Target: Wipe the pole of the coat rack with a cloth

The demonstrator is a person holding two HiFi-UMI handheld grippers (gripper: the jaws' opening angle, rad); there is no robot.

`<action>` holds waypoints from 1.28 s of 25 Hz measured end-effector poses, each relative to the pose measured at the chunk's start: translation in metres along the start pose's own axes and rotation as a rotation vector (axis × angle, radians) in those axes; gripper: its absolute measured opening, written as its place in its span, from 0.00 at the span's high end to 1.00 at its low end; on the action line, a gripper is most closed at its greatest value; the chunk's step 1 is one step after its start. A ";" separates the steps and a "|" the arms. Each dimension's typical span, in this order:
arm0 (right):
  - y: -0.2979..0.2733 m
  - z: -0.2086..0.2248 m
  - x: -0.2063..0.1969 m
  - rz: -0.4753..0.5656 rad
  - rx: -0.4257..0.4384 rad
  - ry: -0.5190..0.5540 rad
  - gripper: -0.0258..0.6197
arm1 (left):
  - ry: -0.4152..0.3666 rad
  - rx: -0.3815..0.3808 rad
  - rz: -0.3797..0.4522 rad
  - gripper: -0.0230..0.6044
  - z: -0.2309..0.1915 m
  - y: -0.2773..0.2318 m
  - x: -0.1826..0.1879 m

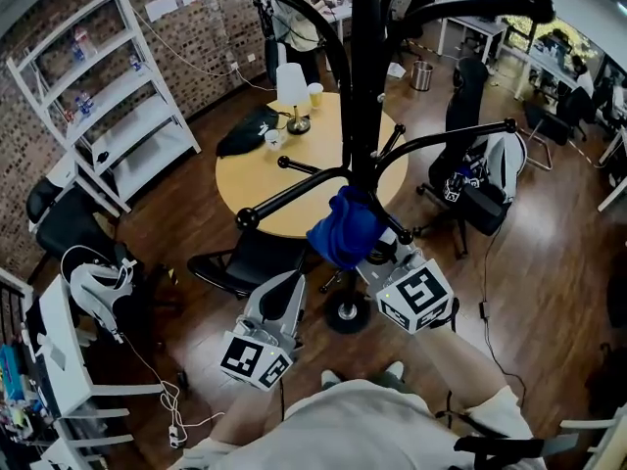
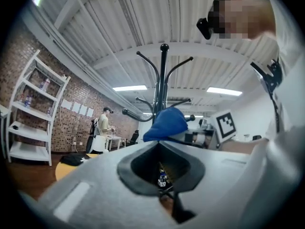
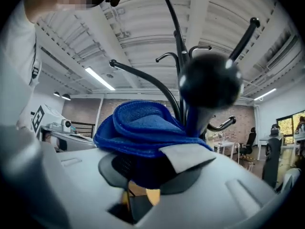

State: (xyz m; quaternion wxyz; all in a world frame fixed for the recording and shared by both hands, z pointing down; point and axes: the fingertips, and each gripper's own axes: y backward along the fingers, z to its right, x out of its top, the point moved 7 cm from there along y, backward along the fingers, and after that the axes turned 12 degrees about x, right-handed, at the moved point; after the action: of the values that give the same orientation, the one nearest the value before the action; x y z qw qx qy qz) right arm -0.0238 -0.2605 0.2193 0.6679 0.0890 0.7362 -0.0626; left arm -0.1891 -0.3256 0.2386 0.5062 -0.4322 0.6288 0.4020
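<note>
The black coat rack pole (image 1: pixel 364 67) rises in front of me, with curved hook arms spreading out from it. A bunched blue cloth (image 1: pixel 343 228) presses against the pole at the level of the lower hooks. My right gripper (image 1: pixel 377 253) is shut on it. In the right gripper view the cloth (image 3: pixel 143 128) fills the jaws of the right gripper (image 3: pixel 150 168). A hook's ball end (image 3: pixel 209 82) sits close in front of them. My left gripper (image 1: pixel 279 306) hangs lower left of the cloth, shut and holding nothing. The left gripper view looks up at the cloth (image 2: pixel 167 123) and the pole (image 2: pixel 162 80).
A round wooden table (image 1: pixel 255 179) with a lamp (image 1: pixel 292 91) stands behind the rack. A black chair (image 1: pixel 245 258) is tucked at its near side. The rack's base (image 1: pixel 348 313) rests on the wooden floor. White shelves (image 1: pixel 118 106) line the left wall, and a person (image 1: pixel 294 18) stands far back.
</note>
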 end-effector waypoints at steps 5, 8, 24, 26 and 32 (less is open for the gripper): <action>0.002 0.002 -0.029 -0.043 -0.040 -0.036 0.80 | 0.021 0.000 -0.023 0.96 -0.008 0.006 -0.006; 0.006 -0.005 -0.081 -0.130 -0.047 -0.093 0.80 | 0.027 0.014 -0.030 0.96 -0.017 0.010 -0.007; 0.029 -0.012 -0.144 -0.201 0.032 -0.185 0.80 | -0.009 -0.009 -0.058 0.96 -0.010 -0.011 -0.011; 0.043 -0.009 -0.115 -0.174 0.107 -0.177 0.80 | -0.019 0.027 -0.043 0.96 -0.001 -0.014 -0.010; 0.090 0.032 -0.033 -0.024 0.279 -0.098 0.80 | -0.025 0.214 0.015 0.96 0.024 -0.037 -0.007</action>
State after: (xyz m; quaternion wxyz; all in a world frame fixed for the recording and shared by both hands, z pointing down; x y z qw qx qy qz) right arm 0.0301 -0.1811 0.2518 0.6833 0.1691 0.6880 -0.1764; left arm -0.1463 -0.3133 0.2391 0.5544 -0.3659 0.6648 0.3418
